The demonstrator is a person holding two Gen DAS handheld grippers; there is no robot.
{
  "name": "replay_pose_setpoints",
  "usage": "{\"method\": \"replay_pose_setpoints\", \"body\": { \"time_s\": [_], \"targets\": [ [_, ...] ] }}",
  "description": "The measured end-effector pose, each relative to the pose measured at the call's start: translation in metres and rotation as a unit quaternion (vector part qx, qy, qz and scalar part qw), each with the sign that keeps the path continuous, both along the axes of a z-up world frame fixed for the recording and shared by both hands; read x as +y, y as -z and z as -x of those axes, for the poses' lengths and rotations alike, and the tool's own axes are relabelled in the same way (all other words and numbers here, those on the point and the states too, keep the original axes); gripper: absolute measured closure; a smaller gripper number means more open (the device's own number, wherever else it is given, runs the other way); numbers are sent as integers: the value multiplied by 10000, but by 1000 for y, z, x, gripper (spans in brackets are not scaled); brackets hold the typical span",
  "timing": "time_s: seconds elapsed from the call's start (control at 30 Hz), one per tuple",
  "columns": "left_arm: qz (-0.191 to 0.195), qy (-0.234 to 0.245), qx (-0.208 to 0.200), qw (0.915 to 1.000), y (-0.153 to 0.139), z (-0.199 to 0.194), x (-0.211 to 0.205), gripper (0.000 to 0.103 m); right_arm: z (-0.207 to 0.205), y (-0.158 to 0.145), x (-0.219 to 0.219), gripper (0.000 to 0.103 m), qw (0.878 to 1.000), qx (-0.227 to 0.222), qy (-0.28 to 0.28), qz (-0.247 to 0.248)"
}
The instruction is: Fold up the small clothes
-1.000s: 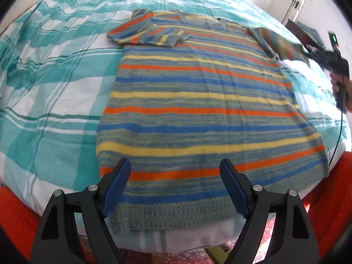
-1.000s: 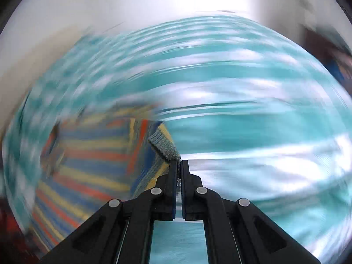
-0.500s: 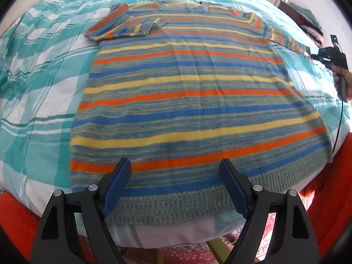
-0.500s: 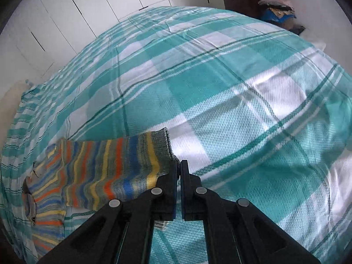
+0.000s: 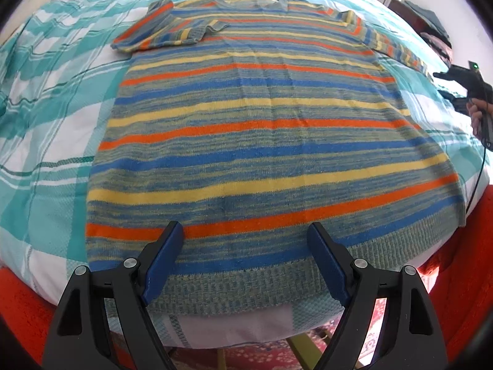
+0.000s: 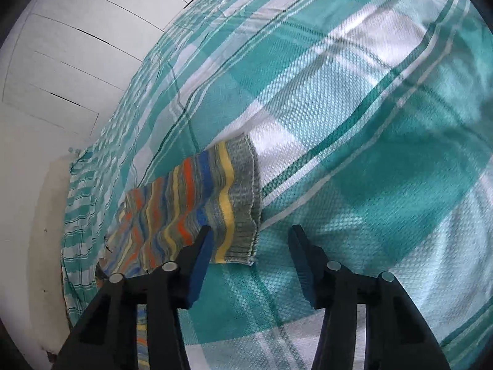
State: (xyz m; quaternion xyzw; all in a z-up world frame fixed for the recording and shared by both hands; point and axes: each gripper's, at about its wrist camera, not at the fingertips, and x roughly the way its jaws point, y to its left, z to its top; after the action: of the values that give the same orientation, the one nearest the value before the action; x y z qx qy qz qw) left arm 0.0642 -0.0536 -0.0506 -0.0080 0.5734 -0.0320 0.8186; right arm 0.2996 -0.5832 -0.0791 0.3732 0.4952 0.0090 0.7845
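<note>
One sweater [image 5: 262, 141] lies flat on the bed [image 5: 46, 117], striped in orange, blue and yellow over a grey-green knit, its ribbed hem toward the near edge of the mattress. It has two sleeves: one is folded across the chest at the upper left of the left wrist view, the other [image 5: 397, 51] stretches straight out to the right. That outstretched sleeve ends in one ribbed cuff [image 6: 245, 203], which rests on the bedspread in the right wrist view.

Two tongs are in play, both released. The left tongs [image 5: 246, 262] hover over the hem with their two blue pads [image 5: 161, 262] spread wide, holding nothing. The right tongs [image 6: 249, 265] are also spread, their two fingers apart just short of the cuff; the left finger overlaps the sleeve's edge in the view, and whether it touches the cloth cannot be told. From the left wrist view the right tongs [image 5: 443, 84] appear at the far right, just past the sleeve's end, with one hand [image 5: 477, 117] gripping the handle and one cable hanging from it.

The bedspread is a teal and white check. White cupboard doors [image 6: 55, 61] stand beyond the bed. Red cloth [image 5: 21, 302] shows below the mattress edge on both sides.
</note>
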Motion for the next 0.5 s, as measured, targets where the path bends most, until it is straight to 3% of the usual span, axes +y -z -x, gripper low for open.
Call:
{"method": "replay_pose_setpoints", "body": {
  "time_s": [0.03, 0.07, 0.1, 0.13, 0.2, 0.3, 0.4, 0.47, 0.5],
  "targets": [
    [-18, 11, 1, 10000, 0, 0, 0, 19, -2, 4, 5, 54, 10000, 58, -64, -25],
    [-46, 19, 13, 10000, 0, 1, -1, 19, -8, 7, 15, 62, 9996, 165, -222, 18],
    [-70, 16, 22, 10000, 0, 2, 0, 19, -13, 8, 23, 95, 9985, 295, -357, 288],
    [-95, 5, 23, 10000, -1, 2, 1, 19, -21, 10, 27, 98, 9973, 355, -413, 499],
    [-149, -40, -8, 9999, -2, 5, 5, 19, -16, 4, 27, 98, 9974, 291, -303, 592],
    [-148, -136, 18, 9998, 2, 6, 12, 19, -4, 0, 22, 99, 9925, 358, -77, 1165],
    [-161, -161, 97, 9997, 6, 2, 13, 19, -6, 9, 29, 98, 9911, 426, -25, 1258],
    [-228, -112, 81, 9996, 0, 0, 13, 19, -8, 6, 35, 96, 9896, 402, -42, 1379],
    [-252, -104, 72, 9996, -3, -1, 14, 19, -8, 5, 38, 89, 9898, 357, -84, 1377]
  ]
}}
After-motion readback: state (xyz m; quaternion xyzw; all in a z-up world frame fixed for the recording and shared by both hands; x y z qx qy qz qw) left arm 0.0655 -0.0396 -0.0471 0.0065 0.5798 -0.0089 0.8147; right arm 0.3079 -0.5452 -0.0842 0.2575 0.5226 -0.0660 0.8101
